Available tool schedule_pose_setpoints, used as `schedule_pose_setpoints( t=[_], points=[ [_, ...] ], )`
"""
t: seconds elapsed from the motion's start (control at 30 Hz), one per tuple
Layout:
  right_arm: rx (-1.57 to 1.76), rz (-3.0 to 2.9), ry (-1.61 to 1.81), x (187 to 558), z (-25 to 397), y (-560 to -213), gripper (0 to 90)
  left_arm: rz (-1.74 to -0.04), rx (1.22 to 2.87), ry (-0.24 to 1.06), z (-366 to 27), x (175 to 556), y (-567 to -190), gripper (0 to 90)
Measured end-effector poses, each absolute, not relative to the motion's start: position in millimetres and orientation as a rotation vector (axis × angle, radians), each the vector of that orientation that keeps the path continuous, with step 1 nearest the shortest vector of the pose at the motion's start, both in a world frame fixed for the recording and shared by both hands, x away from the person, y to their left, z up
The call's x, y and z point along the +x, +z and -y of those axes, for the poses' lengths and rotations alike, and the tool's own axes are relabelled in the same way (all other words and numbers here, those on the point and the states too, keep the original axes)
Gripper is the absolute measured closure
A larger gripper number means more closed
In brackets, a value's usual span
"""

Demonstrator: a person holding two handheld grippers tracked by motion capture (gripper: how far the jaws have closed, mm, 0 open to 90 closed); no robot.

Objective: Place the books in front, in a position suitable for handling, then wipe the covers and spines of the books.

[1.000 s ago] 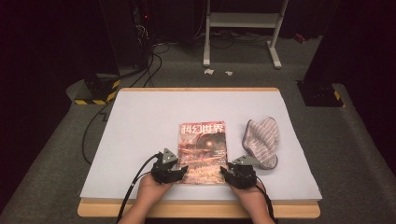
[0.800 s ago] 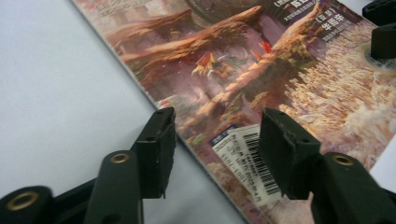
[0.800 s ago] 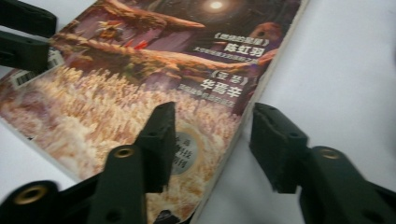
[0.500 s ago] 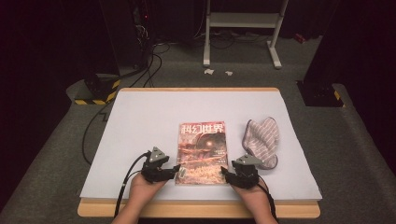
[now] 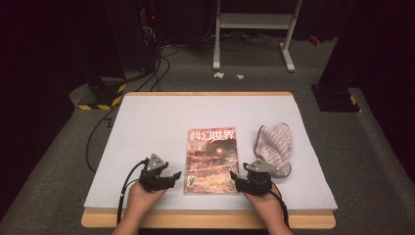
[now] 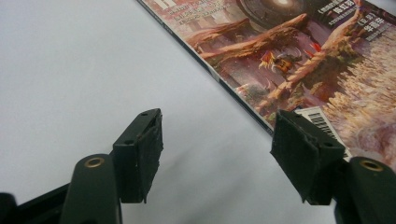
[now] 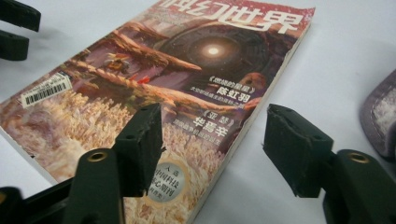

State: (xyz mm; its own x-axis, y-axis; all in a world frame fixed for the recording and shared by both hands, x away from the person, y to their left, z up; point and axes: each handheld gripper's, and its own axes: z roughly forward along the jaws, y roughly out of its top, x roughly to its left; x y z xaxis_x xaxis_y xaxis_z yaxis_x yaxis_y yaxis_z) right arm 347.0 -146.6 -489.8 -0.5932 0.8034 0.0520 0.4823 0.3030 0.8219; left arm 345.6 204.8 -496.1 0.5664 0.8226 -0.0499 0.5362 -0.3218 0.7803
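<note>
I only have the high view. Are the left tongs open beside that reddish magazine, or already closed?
Observer: Open. The left tongs straddle the edge of the reddish illustrated paper magazine, with one jaw over the white table sheet and the other by the white barcode sticker.
Operator: And the right tongs?
Observer: The right tongs are open too, one jaw above the cover and one beyond its edge.
Operator: Anything at that corner?
Observer: A round silver sticker on the cover, beside the inner jaw.
</note>
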Motion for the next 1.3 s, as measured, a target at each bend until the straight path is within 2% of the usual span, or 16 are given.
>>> schedule_pose_setpoints(
  t=[0.1,0.23,0.53,0.8,1.3],
  points=[
    [1.154,-2.202,1.217,349,148,-488,31.7,-1.083,2.010,0.469,-206,346,-496,30.9],
    [1.151,-2.202,1.218,351,151,-488,29.7,-1.042,2.028,0.484,-205,346,-496,29.3],
    [1.109,-2.186,1.264,348,153,-481,29.2,-1.037,2.017,0.443,-210,348,-495,25.3],
    [1.101,-2.172,1.275,348,158,-467,27.4,-1.019,2.001,0.456,-211,344,-492,22.5],
    [1.150,-2.003,1.189,366,209,-439,24.5,-0.997,2.010,0.442,-206,346,-494,19.3]
  ],
)
